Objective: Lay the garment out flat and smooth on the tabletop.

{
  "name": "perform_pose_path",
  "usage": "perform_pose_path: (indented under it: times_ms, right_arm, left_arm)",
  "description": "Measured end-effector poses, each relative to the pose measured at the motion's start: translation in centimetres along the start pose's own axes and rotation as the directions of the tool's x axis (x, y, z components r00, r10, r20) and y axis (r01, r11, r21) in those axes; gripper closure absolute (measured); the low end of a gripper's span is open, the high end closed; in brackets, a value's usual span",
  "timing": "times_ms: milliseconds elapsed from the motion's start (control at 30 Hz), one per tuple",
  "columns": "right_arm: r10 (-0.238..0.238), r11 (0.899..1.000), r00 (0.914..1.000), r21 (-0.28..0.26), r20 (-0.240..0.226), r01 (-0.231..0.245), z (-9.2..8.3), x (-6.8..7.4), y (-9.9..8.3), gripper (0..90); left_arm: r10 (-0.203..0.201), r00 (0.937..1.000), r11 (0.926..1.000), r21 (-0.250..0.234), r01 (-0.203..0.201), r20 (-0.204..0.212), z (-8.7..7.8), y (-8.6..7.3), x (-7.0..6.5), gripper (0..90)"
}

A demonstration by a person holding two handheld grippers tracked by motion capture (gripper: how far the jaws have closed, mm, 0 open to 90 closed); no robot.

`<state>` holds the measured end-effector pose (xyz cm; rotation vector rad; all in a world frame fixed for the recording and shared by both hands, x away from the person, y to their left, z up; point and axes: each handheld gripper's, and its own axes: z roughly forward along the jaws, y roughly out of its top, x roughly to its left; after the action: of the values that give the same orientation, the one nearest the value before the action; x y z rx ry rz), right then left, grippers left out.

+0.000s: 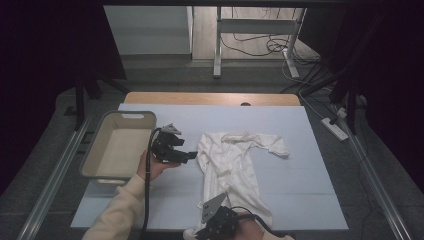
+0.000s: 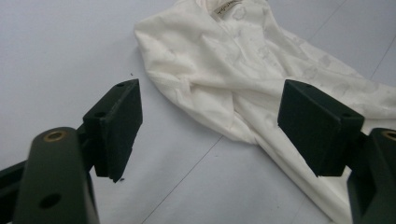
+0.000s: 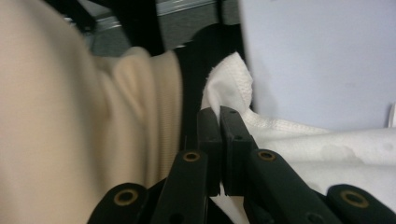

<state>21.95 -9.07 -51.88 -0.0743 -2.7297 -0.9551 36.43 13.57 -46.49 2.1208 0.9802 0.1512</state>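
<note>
Left gripper [image 1: 192, 156] at 9 o'clock of table centre, jaws wide apart, nothing between, hovering just beside white garment [image 1: 231, 162]. In left gripper view, garment [image 2: 243, 70] spreads from 12 to 4 o'clock ahead of the black pads, collar label up top, not touching.

Right gripper [image 1: 202, 234] down at 6 o'clock, near table edge. Jaws [no gap] pressed together in right gripper view [image 3: 219, 140]; garment hem [image 3: 233, 79] bunched right behind tips, can't tell if cloth pinched. Cream sleeve [image 3: 70, 116] at 9 o'clock.

Garment flat on pale blue mat [image 1: 310, 175], mid-table. Grey bin [image 1: 100, 150] at far 9 o'clock.
</note>
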Motion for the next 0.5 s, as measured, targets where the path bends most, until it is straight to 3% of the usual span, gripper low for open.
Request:
perform_pose_path:
  times_ms: [100,200,267,300,400,500]
  right_arm:
    - [-0.013,0.999,0.9992,0.03,-0.036,0.015,0.4,0.6,-0.2,87.5]
    - [-0.027,0.999,0.9989,0.037,-0.038,0.029,0.5,0.9,-0.4,85.5]
    - [-0.024,0.999,0.9991,0.023,-0.034,0.025,0.2,0.9,-0.4,76.8]
    - [-0.019,1.0,0.9997,0.005,-0.018,0.02,0.0,0.9,-0.4,69.4]
    - [-0.015,0.998,0.9985,-0.065,0.053,0.019,-1.6,0.8,-0.2,58.5]
    - [0.021,0.991,0.9876,-0.134,0.156,0.0,-4.0,0.1,-0.4,55.0]
  left_arm:
    - [-0.001,1.0,1.0,-0.001,0.001,0.002,0.0,0.0,0.0,22.5]
    - [-0.003,1.0,1.0,0.0,0.003,0.002,0.1,0.0,0.1,22.5]
    - [-0.002,1.0,1.0,0.002,0.002,0.003,0.1,0.0,0.0,22.5]
    - [0.001,1.0,1.0,0.002,-0.001,0.003,0.1,0.0,0.0,22.4]
    - [0.001,1.0,1.0,0.003,-0.001,0.003,0.1,0.0,0.0,22.4]
    - [0.002,1.0,1.0,0.004,-0.002,0.002,0.1,0.0,0.0,22.4]
